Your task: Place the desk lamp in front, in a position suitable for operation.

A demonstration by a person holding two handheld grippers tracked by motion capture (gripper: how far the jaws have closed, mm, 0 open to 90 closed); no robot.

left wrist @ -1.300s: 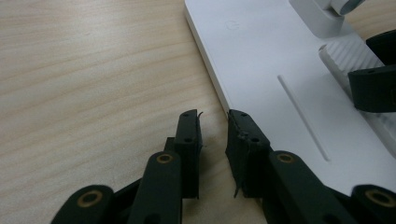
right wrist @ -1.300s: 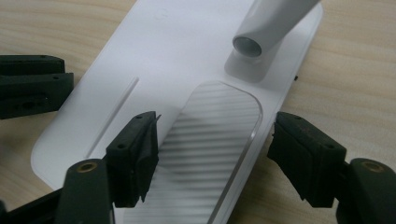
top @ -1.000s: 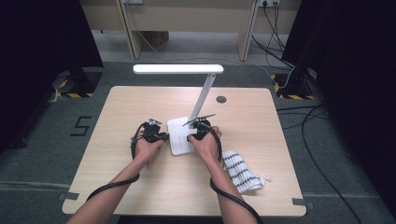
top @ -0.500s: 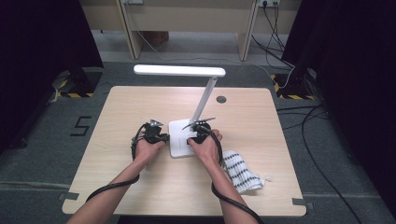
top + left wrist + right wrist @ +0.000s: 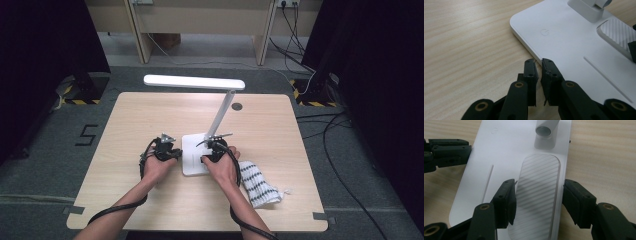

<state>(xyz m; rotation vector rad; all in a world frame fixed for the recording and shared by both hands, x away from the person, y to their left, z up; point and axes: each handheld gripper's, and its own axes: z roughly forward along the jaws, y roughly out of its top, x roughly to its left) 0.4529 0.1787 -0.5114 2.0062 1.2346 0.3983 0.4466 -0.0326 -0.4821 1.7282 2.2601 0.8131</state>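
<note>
A smooth white lamp base [image 5: 192,156], flat with rounded corners, lies mid-tabletop [image 5: 150,115] of pale wood grain. The left tongs [image 5: 538,62] have just been closing, nearly together at its edge, gripping nothing. The right tongs [image 5: 539,191] stand wide over a ribbed oval pad [image 5: 537,195], whose near end is cut off.

Lamp base [image 5: 192,155] on table [image 5: 150,115], cloth [image 5: 256,184] right.
</note>
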